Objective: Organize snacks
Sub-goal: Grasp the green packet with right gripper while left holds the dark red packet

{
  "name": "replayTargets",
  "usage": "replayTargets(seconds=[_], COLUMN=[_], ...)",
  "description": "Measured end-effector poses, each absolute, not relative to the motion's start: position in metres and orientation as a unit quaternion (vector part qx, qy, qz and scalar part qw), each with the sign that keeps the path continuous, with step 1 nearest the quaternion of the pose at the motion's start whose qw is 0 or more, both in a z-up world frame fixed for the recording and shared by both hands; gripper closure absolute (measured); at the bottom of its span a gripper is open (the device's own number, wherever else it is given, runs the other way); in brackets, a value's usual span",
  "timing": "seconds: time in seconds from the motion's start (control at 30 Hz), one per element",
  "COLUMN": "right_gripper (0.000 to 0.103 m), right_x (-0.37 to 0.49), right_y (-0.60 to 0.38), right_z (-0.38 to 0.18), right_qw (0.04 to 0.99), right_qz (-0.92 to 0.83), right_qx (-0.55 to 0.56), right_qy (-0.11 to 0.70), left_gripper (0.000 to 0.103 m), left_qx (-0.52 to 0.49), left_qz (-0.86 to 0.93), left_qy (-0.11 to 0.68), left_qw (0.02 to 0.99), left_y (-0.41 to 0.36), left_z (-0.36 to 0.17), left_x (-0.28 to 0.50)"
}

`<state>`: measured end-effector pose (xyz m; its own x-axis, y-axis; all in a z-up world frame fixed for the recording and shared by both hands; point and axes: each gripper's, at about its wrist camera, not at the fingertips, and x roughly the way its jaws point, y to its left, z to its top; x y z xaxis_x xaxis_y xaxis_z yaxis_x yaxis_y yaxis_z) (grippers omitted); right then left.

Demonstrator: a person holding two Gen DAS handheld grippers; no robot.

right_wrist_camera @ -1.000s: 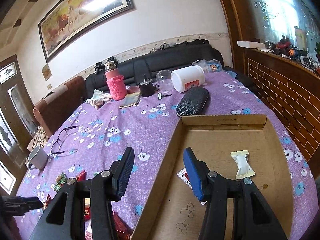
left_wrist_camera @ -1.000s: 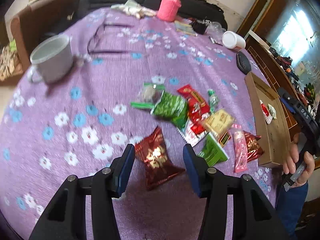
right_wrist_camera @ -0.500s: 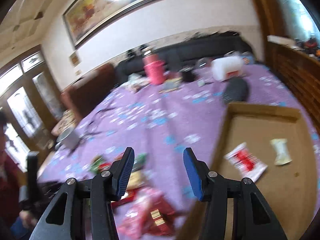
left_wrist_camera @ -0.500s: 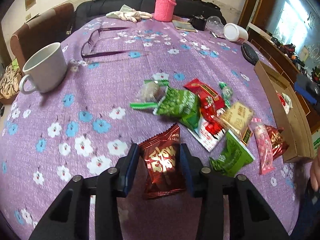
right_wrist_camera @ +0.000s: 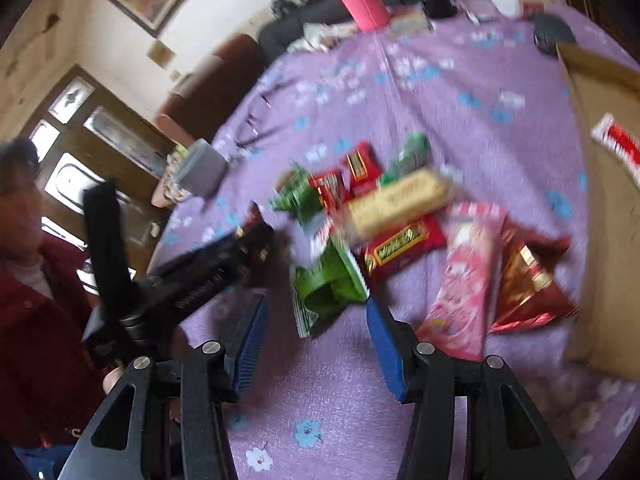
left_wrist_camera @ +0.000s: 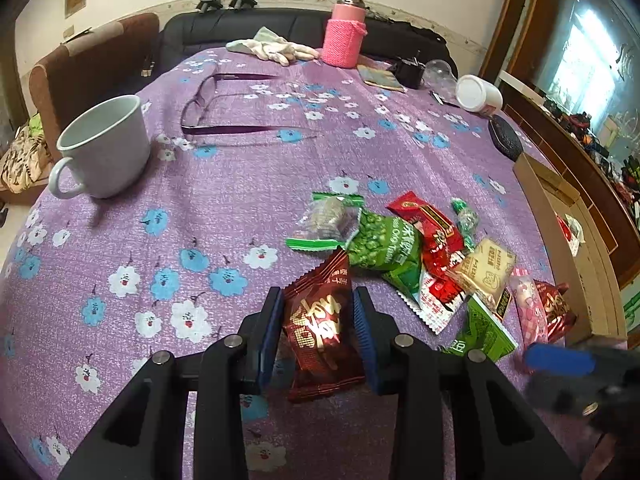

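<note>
1. Purple floral cloth [left_wrist_camera: 248, 184] covered the table, which stood before a black sofa [left_wrist_camera: 280, 26] and a cream wall; a white mug [left_wrist_camera: 105, 145], a pair of glasses [left_wrist_camera: 224, 108] and a pink-sleeved flask [left_wrist_camera: 345, 36] lay well apart from the snacks.

2. Left gripper [left_wrist_camera: 319, 322]: its jaws were closing on the dark red snack packet [left_wrist_camera: 320, 320], one blue pad against each long edge. The packet lay flat on the cloth just beside the snack pile [left_wrist_camera: 424, 256], so a sideways pinch suited it better than a grip from above.

3. The packet was glossy foil, crinkled, with gold characters and serrated end seals. It looked light and puffy; as a judgement, it would yield under the pads and could slip if gripped only by its air-filled middle.

4. Right gripper [right_wrist_camera: 316, 320]: jaws apart and holding nothing, poised over the near edge of the pile, where a green packet [right_wrist_camera: 328, 284] lay between and beyond the pads. The right wrist view was motion-blurred, so finer contact could not be told.

5. Cardboard tray [left_wrist_camera: 576, 248] sat at the right edge of the table, close to the pile, probably as the collecting place; a red-and-white packet [right_wrist_camera: 618, 146] already lay inside.

6. Most snacks remained loose on the cloth, so the sorting was judged to be at an early stage.
</note>
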<state>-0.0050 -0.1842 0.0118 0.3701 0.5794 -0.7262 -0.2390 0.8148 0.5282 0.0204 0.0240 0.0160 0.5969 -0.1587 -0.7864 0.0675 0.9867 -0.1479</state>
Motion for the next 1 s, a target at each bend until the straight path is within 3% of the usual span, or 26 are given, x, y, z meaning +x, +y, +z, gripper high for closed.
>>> replayTargets(seconds=[0.17,0.33,0.4,0.47,0.7,1.0], right_gripper=[0.047,0.050,0.070,0.074,0.076,0.076], right_x=[0.011,0.013,0.010,0.004,0.004,0.000], right_y=[-0.170,-0.144,-0.136,-0.137,-0.165,-0.168], right_z=[0.002,0.000,-0.001,0.002,0.014,0.024], right_qw=[0.815,0.835,0.837,0.850,0.885,0.895], right_qz=[0.219,0.203,0.222,0.220,0.229,0.231], right_qx=[0.159,0.070,0.039,0.015,0.039,0.069], right_qy=[0.513,0.506,0.498,0.478,0.404,0.374], left_gripper=[0.069,0.069,0.069,0.069,0.069,0.069], left_qx=[-0.061,-0.058,-0.053,-0.048,-0.025,-0.006], left_qz=[-0.066,-0.065,-0.064,-0.063,-0.062,-0.069], left_qy=[0.445,0.444,0.444,0.442,0.431,0.413], left_qw=[0.891,0.892,0.892,0.893,0.900,0.908], left_y=[0.027,0.027,0.025,0.023,0.013,0.005], left_z=[0.016,0.016,0.015,0.016,0.017,0.021], left_x=[0.020,0.020,0.019,0.019,0.018,0.015])
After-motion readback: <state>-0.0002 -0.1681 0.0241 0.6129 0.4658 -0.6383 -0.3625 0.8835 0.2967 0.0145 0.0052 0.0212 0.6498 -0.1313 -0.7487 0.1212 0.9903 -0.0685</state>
